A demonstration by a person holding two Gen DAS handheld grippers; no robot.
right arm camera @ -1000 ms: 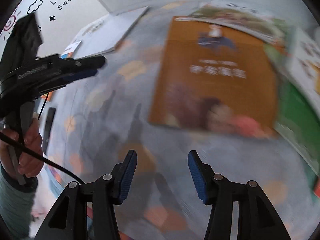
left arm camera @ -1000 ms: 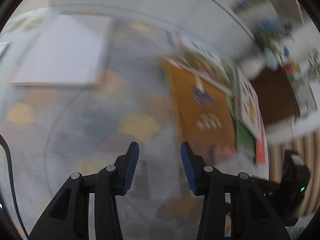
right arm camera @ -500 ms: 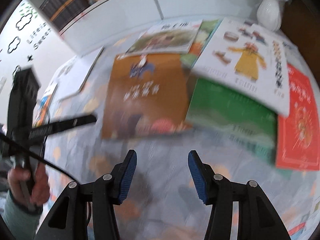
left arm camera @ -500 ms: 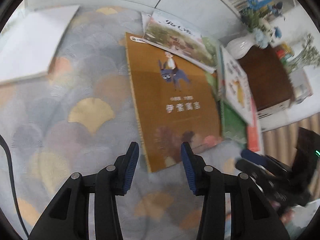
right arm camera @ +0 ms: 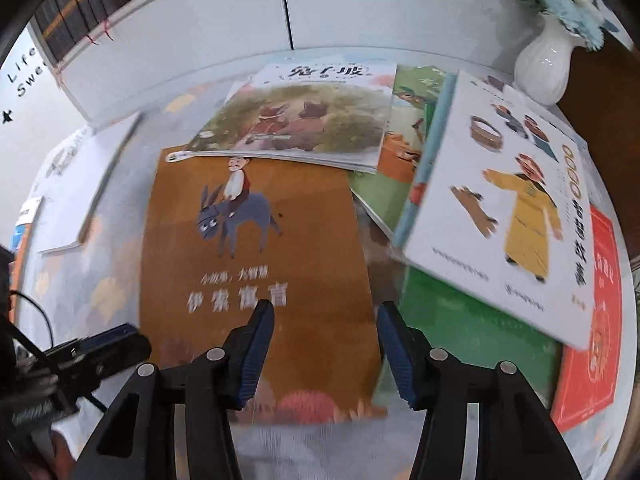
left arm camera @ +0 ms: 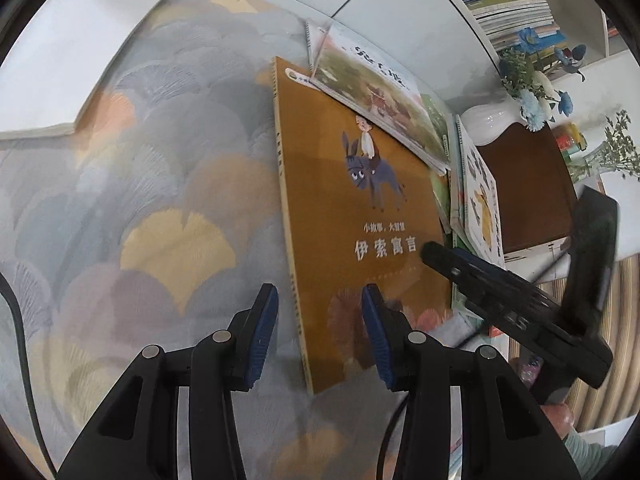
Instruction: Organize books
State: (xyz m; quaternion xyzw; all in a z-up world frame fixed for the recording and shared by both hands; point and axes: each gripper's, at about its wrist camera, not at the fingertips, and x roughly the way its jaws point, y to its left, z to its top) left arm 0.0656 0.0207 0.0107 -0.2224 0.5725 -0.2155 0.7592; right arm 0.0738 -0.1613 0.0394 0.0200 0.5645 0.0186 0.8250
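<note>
Both grippers, left [left arm camera: 320,332] and right [right arm camera: 326,344], are wide open and hold nothing.
Brown book [right arm camera: 256,264] ahead shows a boy riding a grey donkey.

Green book [right arm camera: 472,320] mostly under white book [right arm camera: 500,216]
</note>
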